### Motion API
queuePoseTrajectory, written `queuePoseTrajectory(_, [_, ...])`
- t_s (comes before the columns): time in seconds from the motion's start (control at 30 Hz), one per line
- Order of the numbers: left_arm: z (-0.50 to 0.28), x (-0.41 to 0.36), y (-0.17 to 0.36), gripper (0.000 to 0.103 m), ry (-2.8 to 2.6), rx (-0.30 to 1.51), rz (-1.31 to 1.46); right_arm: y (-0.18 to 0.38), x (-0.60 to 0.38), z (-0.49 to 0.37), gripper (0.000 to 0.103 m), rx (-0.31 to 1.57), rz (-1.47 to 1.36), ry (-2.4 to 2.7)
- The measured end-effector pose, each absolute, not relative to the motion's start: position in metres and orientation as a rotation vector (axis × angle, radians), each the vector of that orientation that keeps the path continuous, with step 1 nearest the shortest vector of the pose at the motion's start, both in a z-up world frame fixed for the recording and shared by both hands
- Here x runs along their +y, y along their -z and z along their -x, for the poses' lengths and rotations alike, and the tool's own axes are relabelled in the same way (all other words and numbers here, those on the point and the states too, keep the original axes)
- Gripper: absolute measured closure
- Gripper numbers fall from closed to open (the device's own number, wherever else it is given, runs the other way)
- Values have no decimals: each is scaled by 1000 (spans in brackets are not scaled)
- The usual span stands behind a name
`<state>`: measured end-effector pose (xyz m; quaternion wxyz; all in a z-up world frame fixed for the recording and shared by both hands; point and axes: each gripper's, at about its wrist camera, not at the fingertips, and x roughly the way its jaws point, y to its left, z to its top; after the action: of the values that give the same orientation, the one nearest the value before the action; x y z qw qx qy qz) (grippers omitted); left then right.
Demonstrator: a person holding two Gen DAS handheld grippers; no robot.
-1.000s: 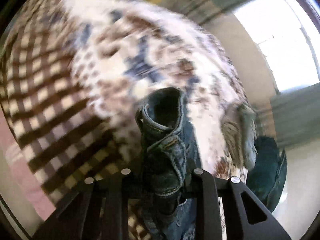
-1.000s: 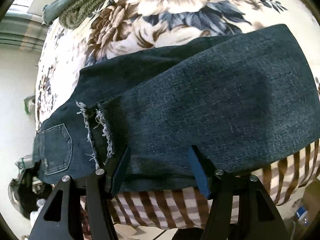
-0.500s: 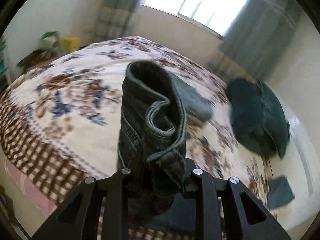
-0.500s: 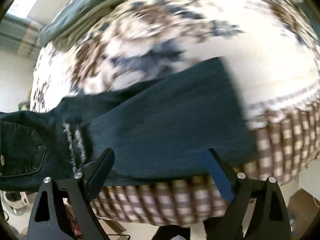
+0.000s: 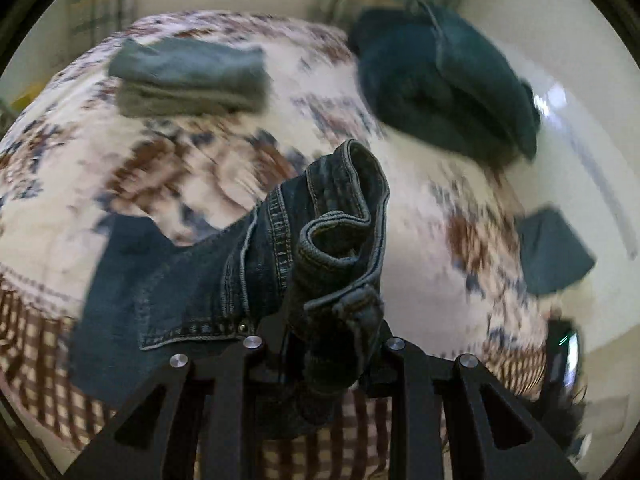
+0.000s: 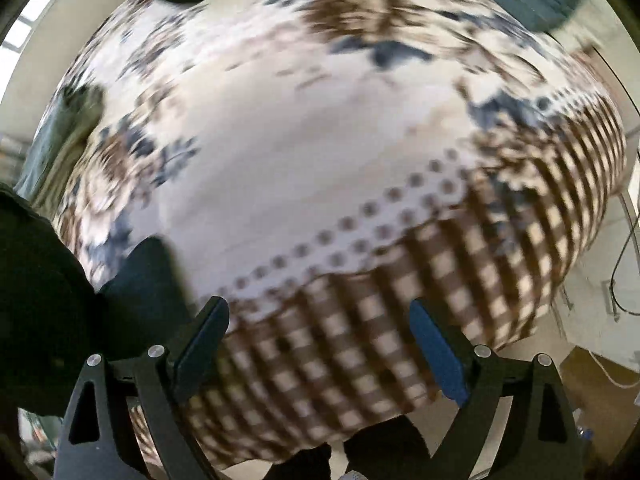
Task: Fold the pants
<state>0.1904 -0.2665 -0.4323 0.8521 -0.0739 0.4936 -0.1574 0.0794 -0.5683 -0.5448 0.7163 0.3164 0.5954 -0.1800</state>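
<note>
**Waistband in tow, jeans mid-fold over floral bed**

Seen from left wrist cam: left hand-held gripper (image 5: 326, 354) clamped on bunched waistband of dark jeans (image 5: 208, 280), denim roll rising between the pads, rest of garment trailing down-left across bed (image 5: 420, 240) toward checked edge of bedspread. Folded grey-green garment (image 5: 188, 76) near far side of bed, dark pile of clothes (image 5: 444, 80) at upper right, small dark folded piece (image 5: 552, 256) at right, all well apart from jeans. Much motion blur in both views.

From right wrist cam: right hand-held gripper (image 6: 320, 356) spread wide, jaws just been opening w/ nothing between them, only checked bedspread beneath; dark denim mass at left edge of view.

Judged step: carrying waistband end over onto legs for a crosswise fold. Best done w/ firm pinch kept on waistband, low smooth arc so cloth lays w/o bunching, edges lined up before release. Free right unit prob. best used to pin or smooth the lower layer. Risk: thick rolled band slipping, fold landing skewed.
</note>
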Motion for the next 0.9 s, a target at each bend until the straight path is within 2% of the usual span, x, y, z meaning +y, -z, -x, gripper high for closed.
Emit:
queuePoseTrajectory(0.33, [-178, -325, 489, 79, 312, 1201, -44, 559, -593, -64, 10, 1329, -738, 410])
queuePoseTrajectory(0.43, [-181, -325, 485, 69, 297, 1230, -30, 554, -592, -60, 10, 1320, -765, 385])
queuePoseTrajectory(0.5, [-182, -323, 476, 51, 309, 1236, 1, 548, -590, -59, 10, 1306, -794, 354])
queuePoseTrajectory(0.6, [-183, -317, 461, 34, 311, 1226, 14, 538, -587, -59, 10, 1279, -840, 290])
queuePoseTrajectory(0.73, [-191, -290, 436, 30, 226, 1169, -1, 531, -570, -76, 10, 1260, -842, 202])
queuePoseTrajectory(0.9, [-208, -237, 443, 30, 70, 1161, -48, 547, -545, -106, 9, 1265, -897, 100])
